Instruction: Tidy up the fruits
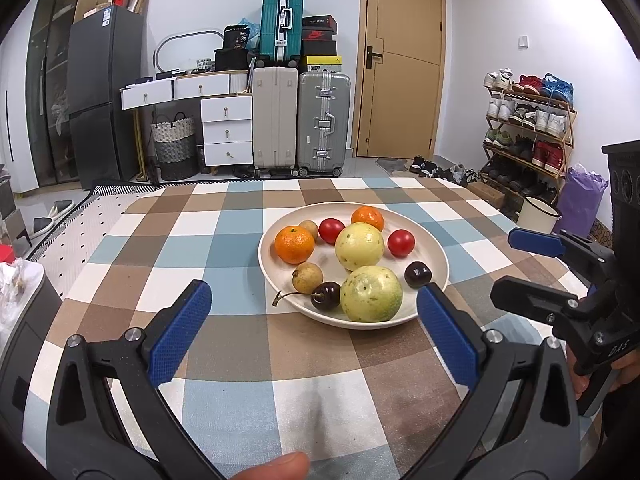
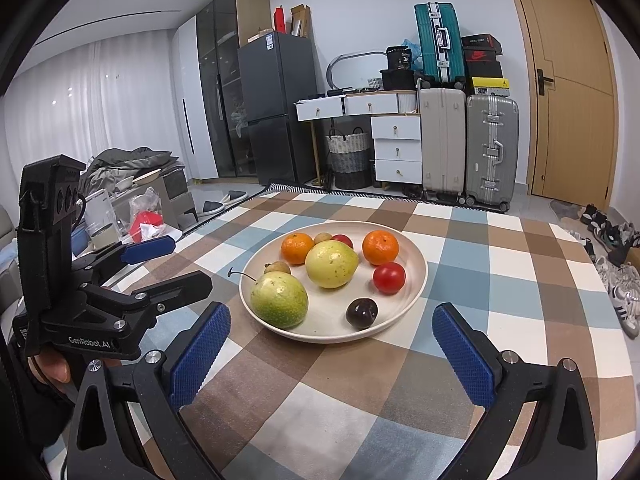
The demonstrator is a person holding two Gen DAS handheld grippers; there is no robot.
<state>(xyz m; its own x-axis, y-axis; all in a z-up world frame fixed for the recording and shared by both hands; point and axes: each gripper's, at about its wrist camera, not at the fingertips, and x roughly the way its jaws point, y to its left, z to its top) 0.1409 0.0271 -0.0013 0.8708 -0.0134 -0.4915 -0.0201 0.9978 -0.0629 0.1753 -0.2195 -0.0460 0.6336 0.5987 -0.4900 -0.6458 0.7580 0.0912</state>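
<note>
On the checkered worktop [image 1: 224, 240], both hand-held grippers, left [image 1: 314, 336] and right [image 2: 332, 354], gape wide, empty; cherries [image 1: 417, 274] bruise easily (grip guavas [image 1: 371, 293] mid-body).

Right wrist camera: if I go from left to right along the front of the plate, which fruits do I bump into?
Green guava → dark cherry → red tomato, all lying on the plate.
</note>
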